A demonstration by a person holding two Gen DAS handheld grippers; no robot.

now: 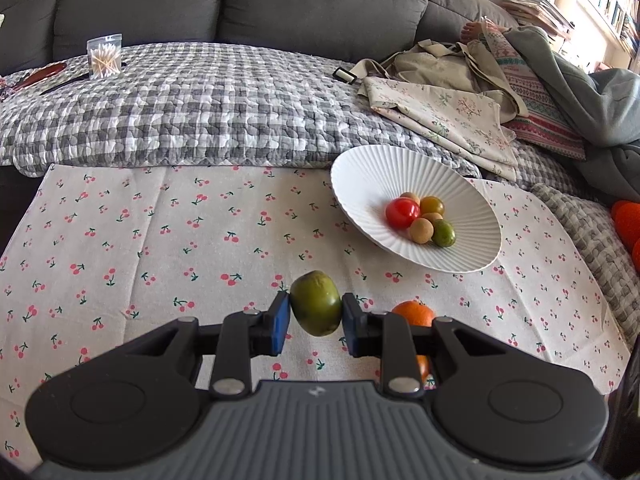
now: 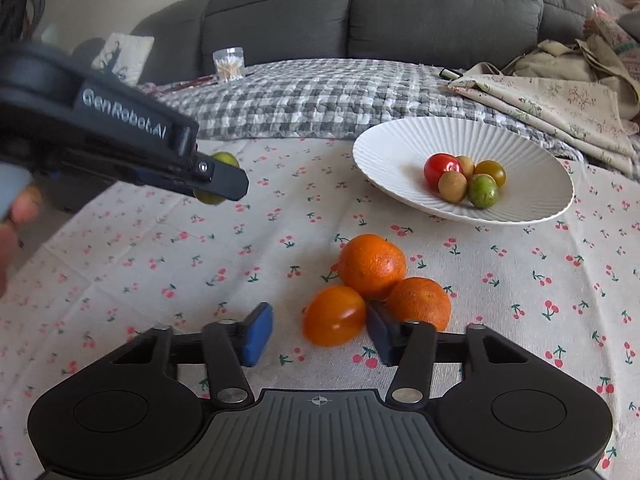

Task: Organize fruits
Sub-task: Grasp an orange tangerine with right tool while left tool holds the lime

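Note:
My left gripper is shut on a green fruit and holds it above the cherry-print cloth. In the right wrist view its fingers show side-on at upper left, the green fruit peeking out. My right gripper stands open low over the cloth. A small orange tomato lies between its pads, with a gap on the left side. Two mandarins lie just behind it. A white ribbed plate holds a red tomato and several small fruits.
A grey checked quilt and a dark sofa lie behind the cloth. A clear box of cotton swabs stands far left, folded fabrics far right. A hand holds the left gripper.

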